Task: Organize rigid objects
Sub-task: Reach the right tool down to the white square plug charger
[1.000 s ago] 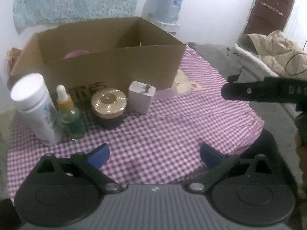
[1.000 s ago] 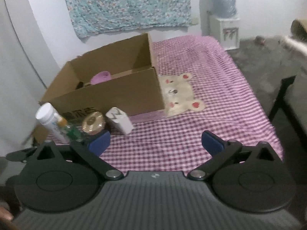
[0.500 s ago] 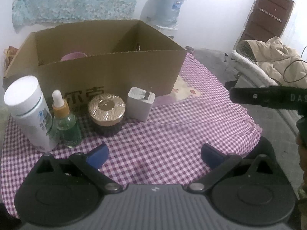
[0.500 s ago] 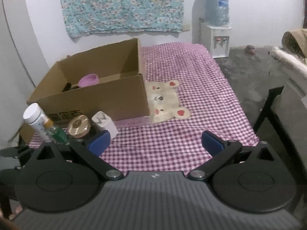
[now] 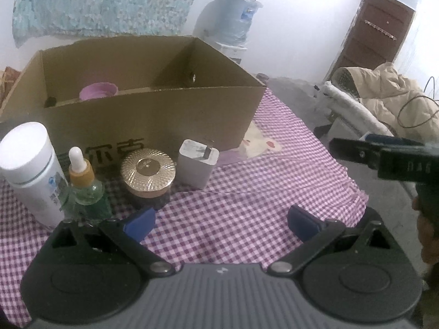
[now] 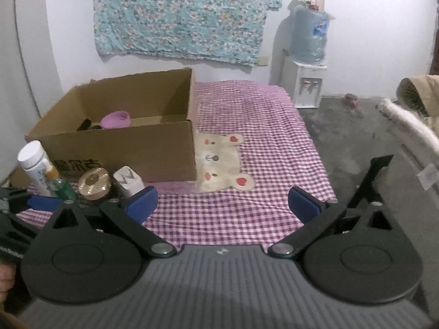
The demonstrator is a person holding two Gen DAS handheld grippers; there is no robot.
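Over the last second the left gripper [image 5: 221, 219] has edged closer to the row of items, which now loom larger in its view, while the right gripper [image 6: 222, 201] has drawn back and up, so the table shows from farther off. Both sets of blue-padded fingers stand wide apart and hold nothing.

Nearest the left gripper, on the purple-and-white checked tablecloth [image 5: 233, 219], four things stand in a line just in front of the box. The tall white plastic bottle with a white cap [image 5: 30, 170] looks light and stiff, best taken round its middle. Beside it, the small green glass dropper bottle with an amber collar and white bulb [image 5: 82, 178] is probably fragile and slippery; grip the glass body, not the soft bulb. The squat dark jar with a ribbed gold lid [image 5: 148, 172] looks the heaviest, and its wide lid edge offers a firm hold across the sides. The white cube-shaped charger plug [image 5: 198, 163] has flat, rigid faces that suit the pads well.

Behind them sits the open brown cardboard box [image 5: 153, 118] with printed characters on its front wall. Inside, toward its left, lie a lilac plastic cup [image 6: 115, 119] and a dark object too small to identify; the rest of the floor I can see looks bare.
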